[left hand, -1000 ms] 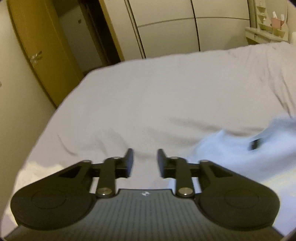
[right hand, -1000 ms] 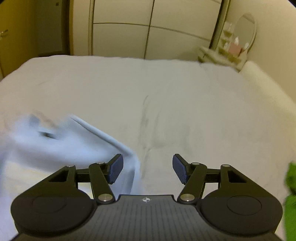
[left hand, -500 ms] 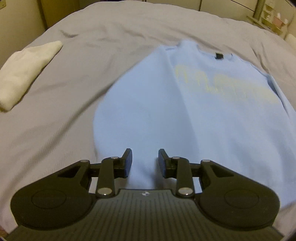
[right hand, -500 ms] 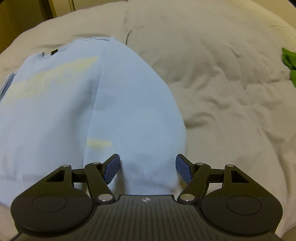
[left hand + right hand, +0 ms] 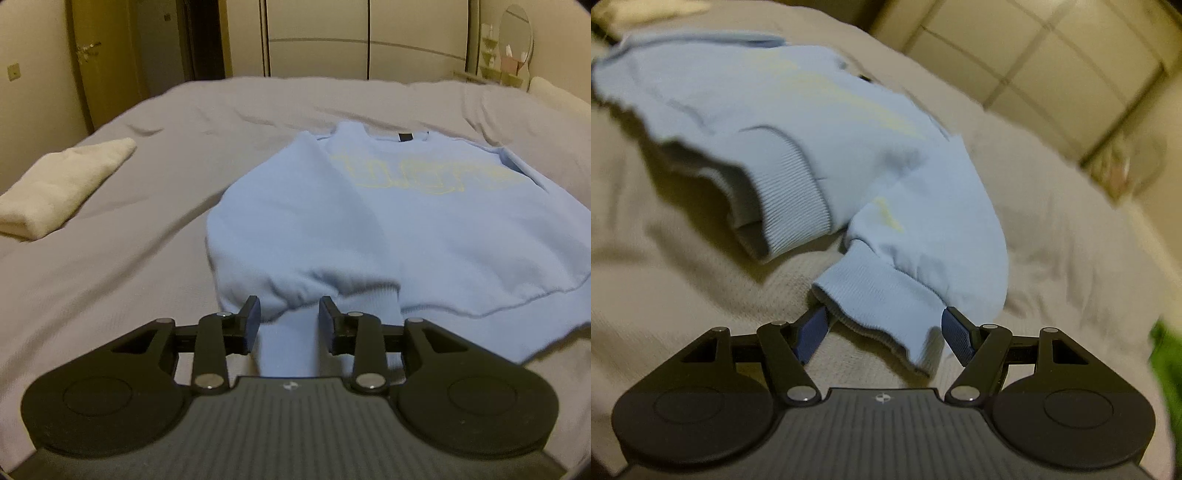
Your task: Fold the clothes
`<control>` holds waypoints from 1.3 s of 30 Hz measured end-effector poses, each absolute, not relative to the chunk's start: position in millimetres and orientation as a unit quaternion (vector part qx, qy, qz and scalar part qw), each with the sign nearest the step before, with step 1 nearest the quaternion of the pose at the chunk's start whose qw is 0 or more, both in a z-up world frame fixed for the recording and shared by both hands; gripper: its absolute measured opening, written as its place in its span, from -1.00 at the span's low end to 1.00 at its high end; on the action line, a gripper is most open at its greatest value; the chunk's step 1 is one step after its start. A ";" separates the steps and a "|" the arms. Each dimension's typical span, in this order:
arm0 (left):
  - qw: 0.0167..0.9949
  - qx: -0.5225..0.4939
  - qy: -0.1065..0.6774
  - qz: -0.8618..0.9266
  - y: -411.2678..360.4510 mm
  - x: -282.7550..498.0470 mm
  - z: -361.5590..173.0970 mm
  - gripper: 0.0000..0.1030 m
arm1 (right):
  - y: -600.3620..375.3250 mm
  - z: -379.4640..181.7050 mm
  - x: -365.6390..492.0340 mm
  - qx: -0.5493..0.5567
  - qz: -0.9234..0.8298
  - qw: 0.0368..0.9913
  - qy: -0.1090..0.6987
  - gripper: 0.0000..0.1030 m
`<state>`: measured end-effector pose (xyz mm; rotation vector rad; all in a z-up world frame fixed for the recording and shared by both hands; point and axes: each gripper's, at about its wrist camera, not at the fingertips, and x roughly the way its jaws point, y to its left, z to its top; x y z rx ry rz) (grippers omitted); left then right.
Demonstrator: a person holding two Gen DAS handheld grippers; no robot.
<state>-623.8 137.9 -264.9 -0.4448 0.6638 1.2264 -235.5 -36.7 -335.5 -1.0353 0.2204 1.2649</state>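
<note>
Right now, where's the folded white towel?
The folded white towel lies at the left of the left wrist view on the grey bedspread, well left of the light blue sweatshirt and not touching it.

wide bed with a wrinkled grey textured cover (image 5: 110,280) carries everything. light blue sweatshirt with pale yellow chest lettering (image 5: 406,221) lies flat mid-bed, collar at the far side. folded white towel (image 5: 62,184) lies well apart on its left. bright green cloth (image 5: 1167,369) at right edge, blurred.
</note>
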 end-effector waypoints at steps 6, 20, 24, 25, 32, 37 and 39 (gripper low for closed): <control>0.747 -0.192 0.277 0.572 117.6 -639.4 -256.9 -0.42 | -13.3 -329.5 -223.8 -0.458 0.597 0.650 0.112 -0.86; 0.762 -0.157 0.277 0.564 97.6 -631.2 -237.0 -0.35 | -62.3 -219.2 99.6 0.041 0.246 0.906 0.342 -0.67; 0.769 -0.156 0.293 0.546 92.2 -613.0 -244.3 -0.30 | -92.1 -242.4 104.4 0.075 0.250 0.886 0.384 -0.13; 0.772 -0.153 0.295 0.542 90.6 -608.3 -244.9 -0.27 | -98.4 -248.6 96.6 0.078 0.264 0.878 0.390 -0.11; 0.784 -0.107 0.325 0.517 92.1 -576.8 -259.1 0.05 | -129.2 -292.2 9.9 0.096 0.364 0.808 0.453 0.20; 0.769 -0.106 0.364 0.515 119.2 -574.3 -282.1 -0.77 | -125.2 -307.4 -47.6 0.101 0.401 0.772 0.483 0.36; 0.775 -0.118 0.358 0.508 129.4 -582.1 -279.1 -0.86 | -120.6 -308.3 -61.9 0.098 0.408 0.766 0.487 0.36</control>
